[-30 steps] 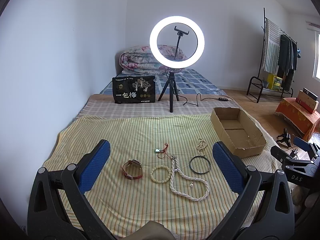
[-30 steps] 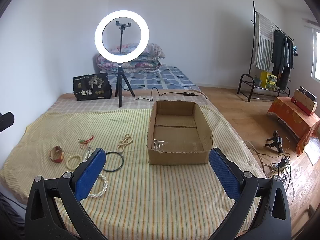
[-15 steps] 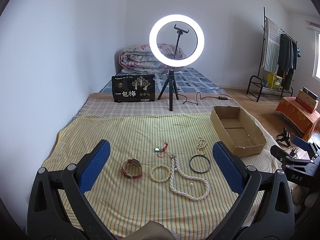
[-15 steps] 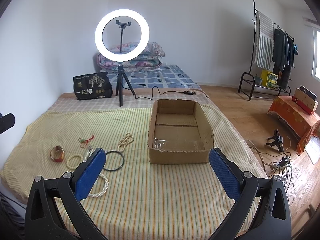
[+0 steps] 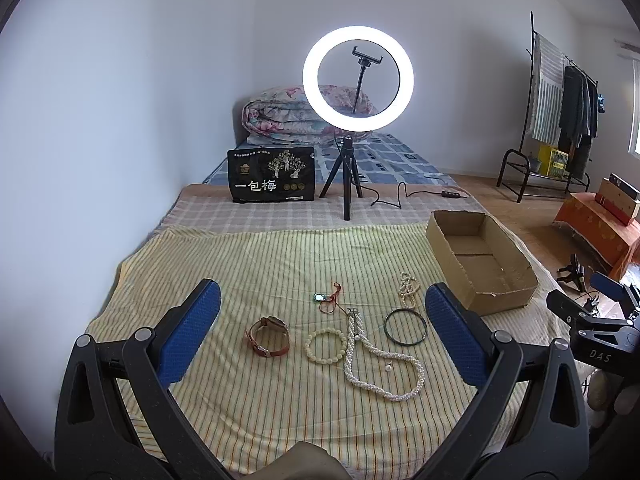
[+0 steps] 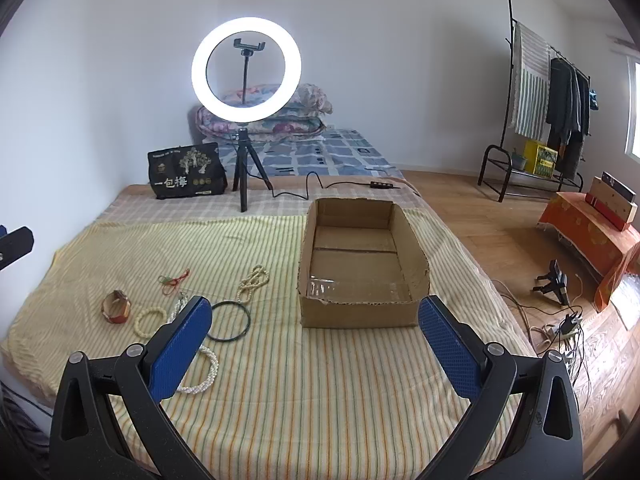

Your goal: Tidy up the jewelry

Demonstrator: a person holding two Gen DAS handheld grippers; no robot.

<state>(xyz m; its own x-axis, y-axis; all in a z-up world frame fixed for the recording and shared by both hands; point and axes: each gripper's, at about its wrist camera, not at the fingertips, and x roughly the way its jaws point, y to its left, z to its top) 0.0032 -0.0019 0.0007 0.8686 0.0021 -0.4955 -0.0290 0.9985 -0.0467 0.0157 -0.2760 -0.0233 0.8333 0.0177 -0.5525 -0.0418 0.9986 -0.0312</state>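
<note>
1. The left gripper (image 5: 320, 320) hovers above a striped cloth (image 5: 256, 264), jaws spread wide, holding nothing.
2. The right gripper (image 6: 316, 332) is likewise wide open and empty, facing an empty cardboard box (image 6: 360, 314).
3. On the cloth, left of the box, lie a watch (image 5: 269, 336), bead bracelet (image 5: 326, 345), pearl necklace (image 5: 380, 368), dark bangle (image 5: 405, 326), small pearl strand (image 5: 407, 289) and red cord charm (image 5: 330, 298).

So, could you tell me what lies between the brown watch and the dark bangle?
In the left wrist view, the cream bead bracelet and the pearl necklace lie between the watch and bangle.
</note>
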